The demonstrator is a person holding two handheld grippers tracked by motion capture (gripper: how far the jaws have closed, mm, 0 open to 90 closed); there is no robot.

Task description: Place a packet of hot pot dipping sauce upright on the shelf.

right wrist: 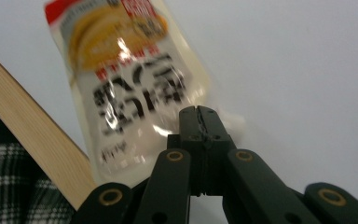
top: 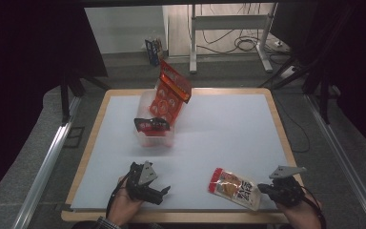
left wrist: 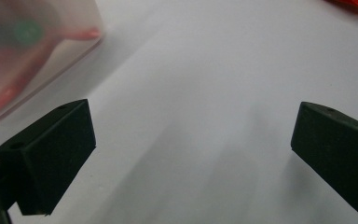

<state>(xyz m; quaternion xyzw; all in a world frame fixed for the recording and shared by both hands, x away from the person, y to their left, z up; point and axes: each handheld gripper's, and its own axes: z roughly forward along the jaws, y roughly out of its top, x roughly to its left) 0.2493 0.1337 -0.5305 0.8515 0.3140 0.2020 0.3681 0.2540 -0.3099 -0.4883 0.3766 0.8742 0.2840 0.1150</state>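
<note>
A snack packet [top: 233,187] with a red top and a yellow picture lies near the table's front edge, right of centre. In the right gripper view this packet [right wrist: 121,79] reaches up and left from the jaws. My right gripper [right wrist: 199,119] has its jaws pressed together on the packet's near edge; from above, the right gripper [top: 266,189] sits at the packet's right end. My left gripper [top: 161,192] rests at the front left, and in its own view the left gripper [left wrist: 191,154] stands wide open over bare white table.
A clear plastic container [top: 148,138] stands left of centre with a tall red packet [top: 171,88] leaning out of it and a black item [top: 151,124] at its front. The container [left wrist: 28,56] is blurred beside my left jaw. The wooden table edge [right wrist: 28,130] runs close by.
</note>
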